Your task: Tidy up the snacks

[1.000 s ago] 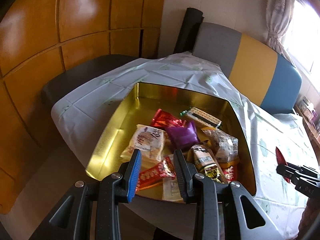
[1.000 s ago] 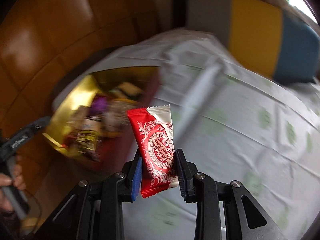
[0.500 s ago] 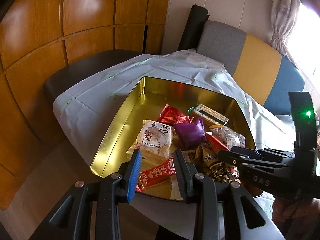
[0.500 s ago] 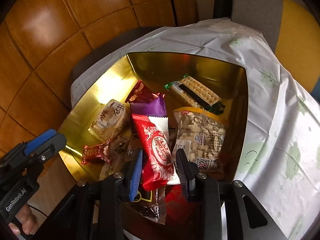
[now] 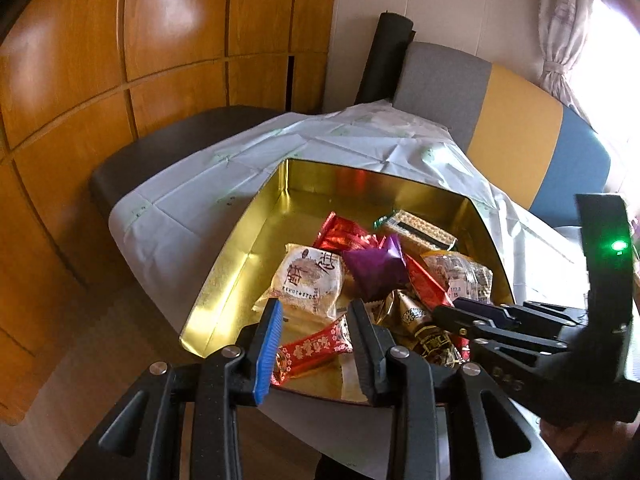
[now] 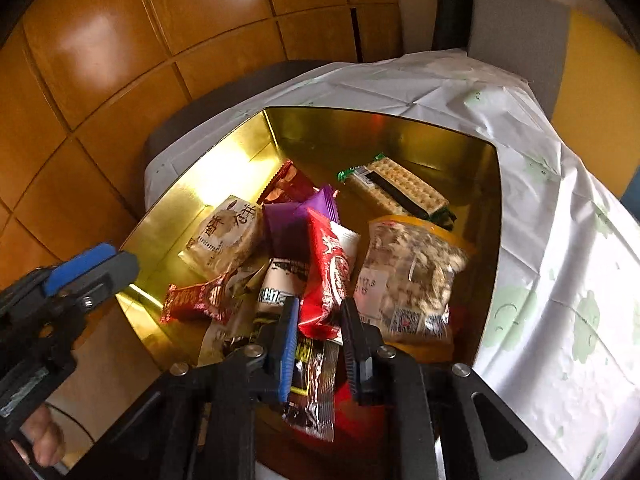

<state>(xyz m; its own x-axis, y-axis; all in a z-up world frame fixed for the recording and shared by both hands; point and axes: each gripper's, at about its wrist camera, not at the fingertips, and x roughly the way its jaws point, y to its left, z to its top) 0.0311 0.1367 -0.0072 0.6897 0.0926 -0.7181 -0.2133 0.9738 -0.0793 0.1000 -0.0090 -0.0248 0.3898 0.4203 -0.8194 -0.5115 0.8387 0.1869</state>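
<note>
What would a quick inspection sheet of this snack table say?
Surface: pale cloth, creased.
Job's things: gold tin holding a pile of snacks; red packet over the pile.
Clutter: nothing seen.
Grippers: left gripper open and empty, near the tin's rim; right gripper shut on the red packet, jaws just closed further.
Cables: nothing seen.
Surroundings: wood panels, sofa, curtain.

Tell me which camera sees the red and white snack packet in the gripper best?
The right wrist view. There the red and white packet stands right between the right gripper fingers, over the gold tin. The left wrist view shows only a red edge behind other snacks.
</note>
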